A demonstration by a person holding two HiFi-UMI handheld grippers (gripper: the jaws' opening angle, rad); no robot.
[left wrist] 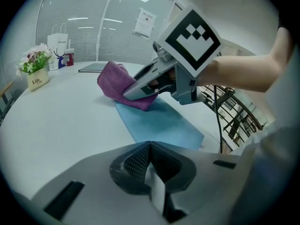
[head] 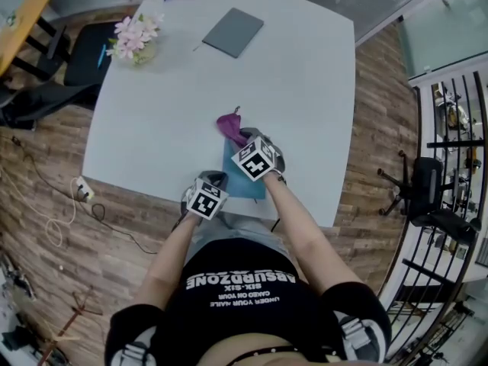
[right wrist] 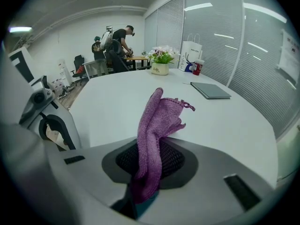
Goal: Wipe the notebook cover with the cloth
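Head view first: the blue notebook (head: 245,183) lies flat near the front edge of the tabletop (head: 305,90), straight ahead of you, so both arms reach it easily. Your right hand-held gripper (head: 244,139) sits over the notebook's far end with the purple cloth (head: 230,125) bunched at its tip, most of the wad spilling past the cover onto the tabletop. Your left hand-held gripper (head: 216,180) is low at the notebook's near left corner, beside it rather than on it, probably parked out of the wiping path. A grey flat case (head: 233,31) and a flower pot (head: 136,40) stand well apart at the far side.

Left gripper view: the left hand-held gripper (left wrist: 149,161) has its jaws pressed together with nothing between them. Ahead, the right hand-held gripper (left wrist: 134,92) comes in at a shallow slant and presses the cloth (left wrist: 114,80) down at the far end of the notebook (left wrist: 161,123). That low angle puts the fabric, not the hard jaws, against the cover.

Right gripper view: the right hand-held gripper (right wrist: 145,172) is pinching the cloth (right wrist: 159,121) by a fold, and the loose part stands up ahead of the jaws. A sliver of blue shows just under the jaws, so the pinch sits over the cover. By my reading the wipe is at one end of a stroke, and most of the cover towards you is uncovered by the cloth.
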